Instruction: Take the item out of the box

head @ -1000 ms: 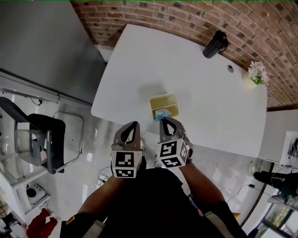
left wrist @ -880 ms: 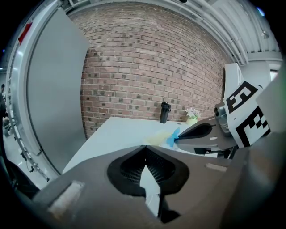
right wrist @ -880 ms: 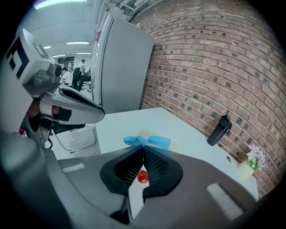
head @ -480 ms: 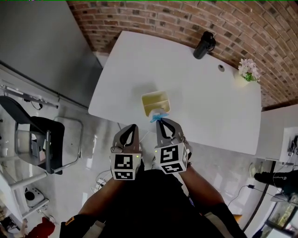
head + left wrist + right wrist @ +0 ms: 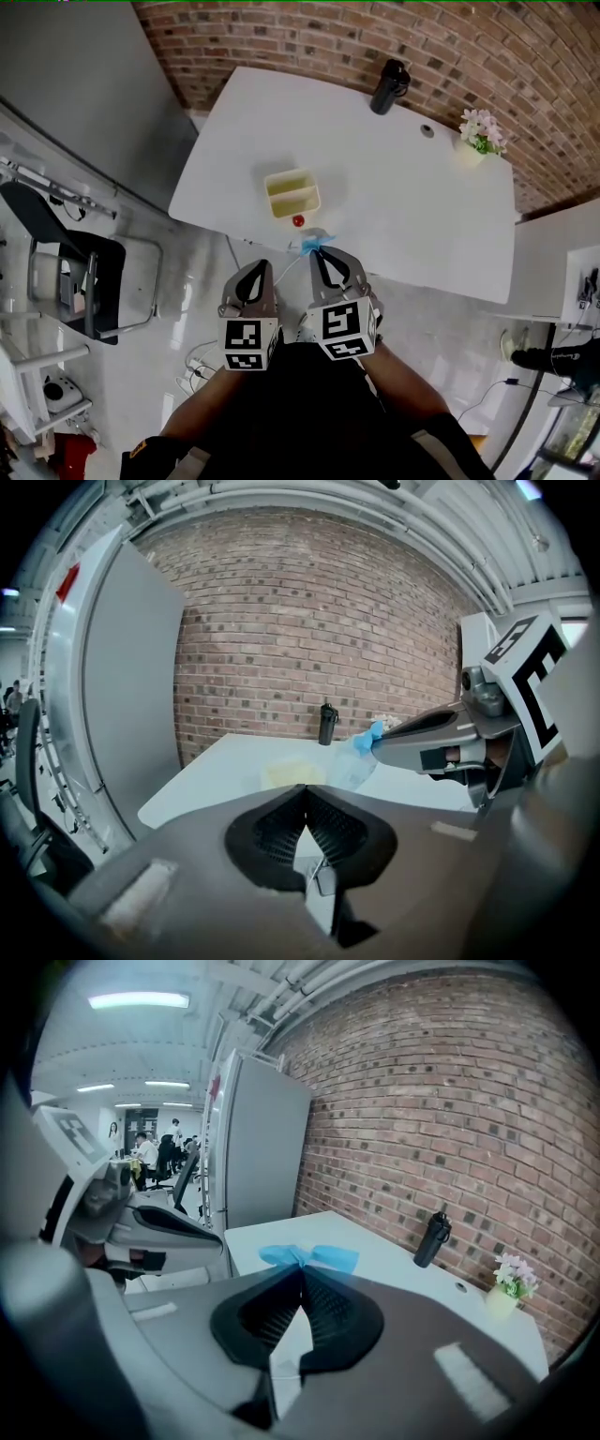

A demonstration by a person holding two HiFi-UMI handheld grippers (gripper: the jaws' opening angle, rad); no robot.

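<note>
Small item with a blue bow-shaped top and a clear, pouch-like lower part (image 5: 317, 246) is out of the box, pinched at the tips of the right gripper (image 5: 321, 251). The jaws are closed on its blue part, which sticks out either side of them in the right gripper view (image 5: 309, 1256). The item is off the table, by the table's near edge. Pale yellow open box with a centre divider (image 5: 269, 198) sits on the white table (image 5: 403, 206), apart from the item. Tiny red object (image 5: 298, 221) lies on the table just beside the box's near side. Left gripper (image 5: 255, 268) is beside the right one, jaws together with nothing between them. At the far edge stand a black bottle (image 5: 388, 86) and a small pot of pale flowers (image 5: 478, 136). Brick wall (image 5: 525, 75) behind. Black chair (image 5: 66, 272) at left on the floor.
</note>
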